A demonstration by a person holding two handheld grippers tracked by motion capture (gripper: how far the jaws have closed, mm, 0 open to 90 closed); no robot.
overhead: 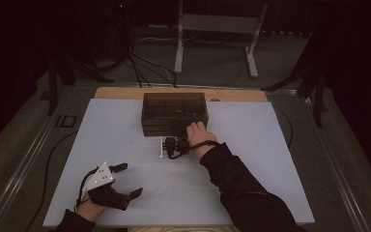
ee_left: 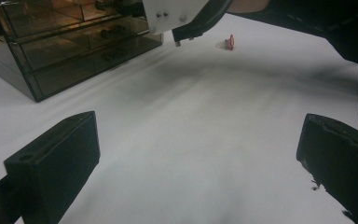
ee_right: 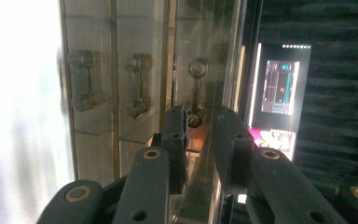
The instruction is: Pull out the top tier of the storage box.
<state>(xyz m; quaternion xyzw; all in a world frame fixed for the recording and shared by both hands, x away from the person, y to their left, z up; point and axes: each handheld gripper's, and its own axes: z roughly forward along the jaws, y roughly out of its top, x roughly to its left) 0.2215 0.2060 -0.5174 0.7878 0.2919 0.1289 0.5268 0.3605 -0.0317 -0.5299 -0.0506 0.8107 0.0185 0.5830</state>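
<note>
A smoked see-through drawer box (overhead: 174,113) stands at the back middle of the white table top (overhead: 251,159), with small items dimly visible inside. My right gripper (overhead: 176,144) is up against its front. In the right gripper view, one of the box's three metal drawer handles (ee_right: 197,88) sits with its end between the jaw tips of the right gripper (ee_right: 200,122), which stand close on either side with a thin gap left. My left gripper (overhead: 128,180) rests near the front left of the table, jaws wide apart and empty; its own view shows the left gripper (ee_left: 196,158) over bare table.
A small red item (ee_left: 230,42) lies on the table beyond the box's corner (ee_left: 74,51). A metal stand (overhead: 217,29) and cables (overhead: 145,67) sit on the floor behind the table. Open table surface lies between the two grippers and to the right.
</note>
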